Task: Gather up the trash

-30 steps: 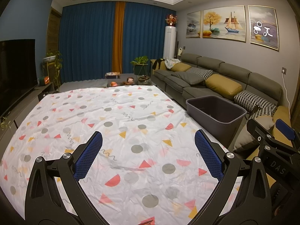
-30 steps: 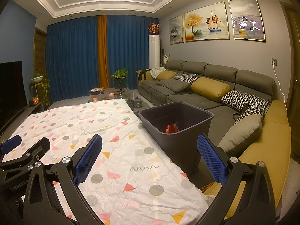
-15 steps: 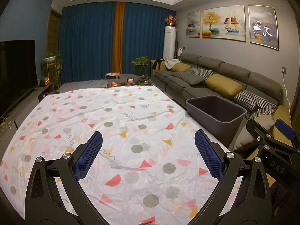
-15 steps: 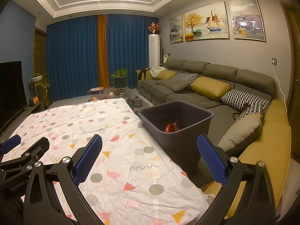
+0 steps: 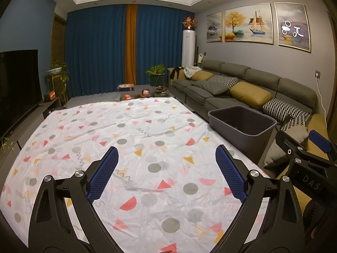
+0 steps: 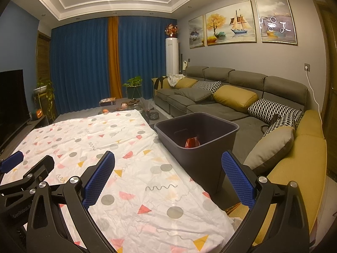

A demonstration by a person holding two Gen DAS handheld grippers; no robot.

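A dark grey bin (image 6: 198, 139) stands beside the right edge of a table under a white patterned cloth (image 6: 118, 147). A piece of red and white trash (image 6: 192, 142) lies inside it. The left wrist view shows the same bin (image 5: 242, 126) further right, its inside mostly hidden. My left gripper (image 5: 166, 170) hovers open over the cloth (image 5: 126, 139) with nothing between its blue pads. My right gripper (image 6: 168, 175) is open too, near the table's right edge, just short of the bin. Each gripper appears at the edge of the other's view.
A long grey sofa (image 6: 231, 97) with yellow and patterned cushions runs along the right wall behind the bin. A television (image 5: 16, 88) on a low cabinet lines the left side. Small items lie on a low table (image 5: 137, 93) past the cloth's far end.
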